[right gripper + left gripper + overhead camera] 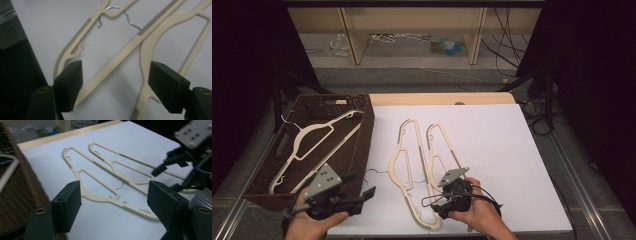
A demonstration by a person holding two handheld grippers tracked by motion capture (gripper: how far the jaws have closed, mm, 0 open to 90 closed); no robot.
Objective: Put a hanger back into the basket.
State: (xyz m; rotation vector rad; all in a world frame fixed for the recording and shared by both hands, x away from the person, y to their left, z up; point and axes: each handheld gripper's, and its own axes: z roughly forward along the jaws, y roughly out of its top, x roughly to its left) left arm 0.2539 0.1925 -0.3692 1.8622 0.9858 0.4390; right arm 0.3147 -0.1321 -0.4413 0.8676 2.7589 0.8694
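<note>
Two cream plastic hangers lie side by side on the white table sheet, the left hanger [392, 167] and the right hanger [447, 137], with their wire hooks near the middle. A third cream hanger [319, 127] rests inside the brown woven basket [362, 145]. My left gripper [362, 185] hovers by the basket's near right corner, its jaws open and bare [113, 195], pointing toward the hangers. My right gripper [437, 206] is over the hangers' near ends, open [115, 75]; a hanger arm [112, 65] lies on the sheet below the gap, untouched by the pads.
The basket [25, 182] stands at the left side of the table. The white sheet's [512, 150] right half is bare. Beyond the table are wooden shelf legs [354, 40] and cables on the floor. The table's near edge is close under both hands.
</note>
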